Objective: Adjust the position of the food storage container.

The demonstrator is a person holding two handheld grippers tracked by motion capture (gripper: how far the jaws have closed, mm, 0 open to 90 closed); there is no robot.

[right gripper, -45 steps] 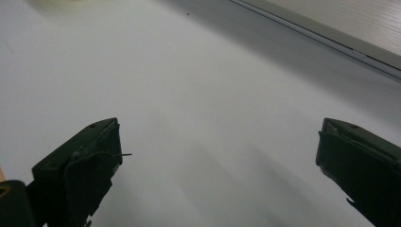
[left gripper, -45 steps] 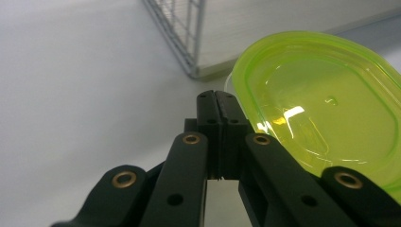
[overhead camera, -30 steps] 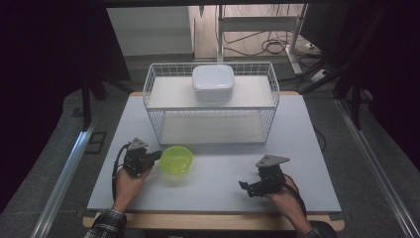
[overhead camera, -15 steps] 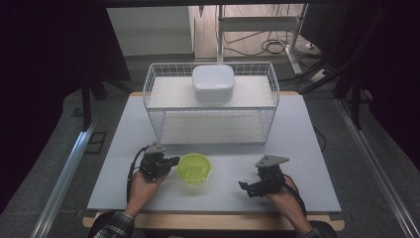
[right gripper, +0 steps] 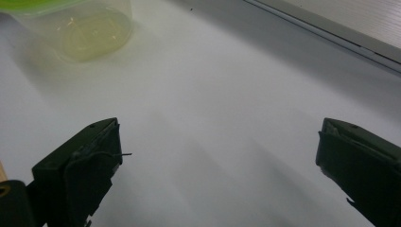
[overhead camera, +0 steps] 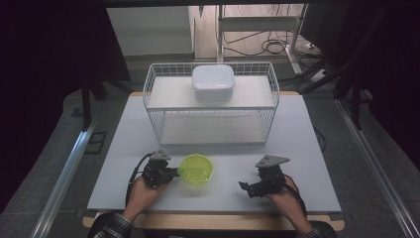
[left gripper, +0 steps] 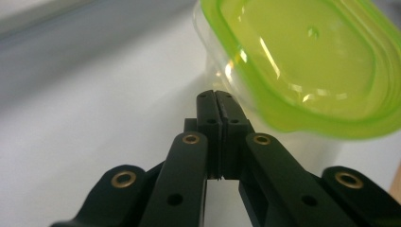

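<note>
A clear tub with a lime-green lid stands on the white table, left of centre near the front. My left gripper lies just left of it, shut with nothing between its jaws. In the left gripper view the closed tips sit right beside the tub's clear wall, under the lid's rim; I cannot tell whether they touch. My right gripper rests low at the front right, open and empty, pointing left. In the right gripper view the tub shows far off at the top left.
A white wire rack with two shelves stands at the back middle of the table. A white lidded box sits on its upper shelf. Bare tabletop lies between the rack and the grippers. The table's front edge is close behind both hands.
The left gripper has moved right and slightly toward the front, and the green-lidded tub has shifted right ahead of it. The right gripper has stayed where it was.
</note>
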